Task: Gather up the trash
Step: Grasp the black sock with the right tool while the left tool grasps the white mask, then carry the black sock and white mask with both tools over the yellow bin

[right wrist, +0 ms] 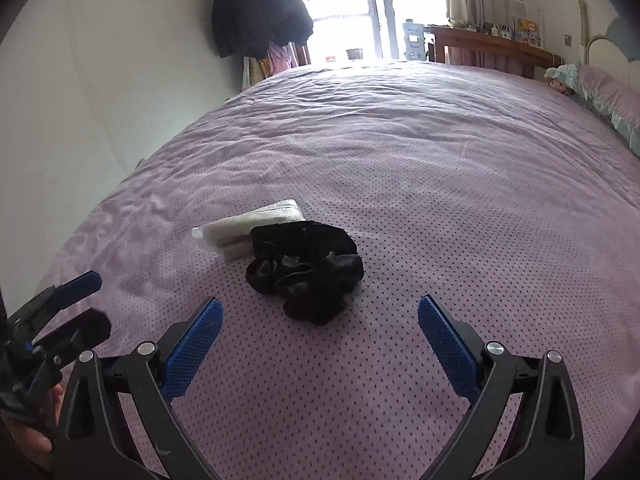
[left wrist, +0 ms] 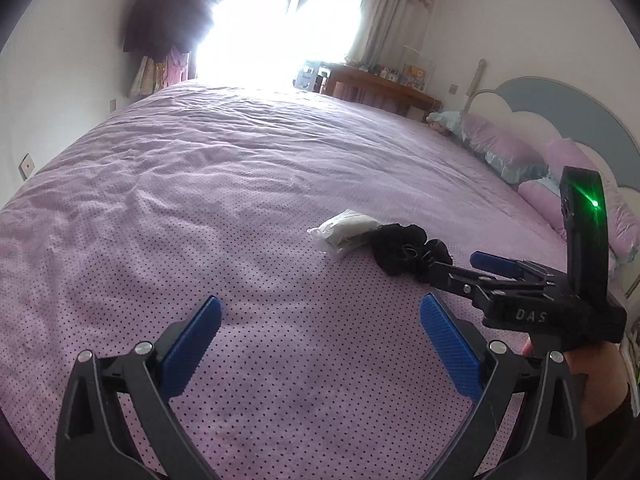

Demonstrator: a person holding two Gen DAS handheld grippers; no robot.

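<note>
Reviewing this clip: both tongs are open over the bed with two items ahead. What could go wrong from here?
1. The black crumpled bag overlaps the white packet, so the right tongs closing on one may drag or flick the other.
2. Both lie on the soft, wrinkled purple bedspread; a low pinch could catch fabric too.
3. The left tongs sit close beside the right tongs; reaching for the same pile, they could collide.

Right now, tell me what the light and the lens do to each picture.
Left wrist view: the window blows out to white glare and washes the far bedspread; the white packet and black bag stay sharp. Right wrist view: the window is milder, its frame readable; the bag shows little detail. Both views: fisheye bows the bed, corners go dark.
</note>
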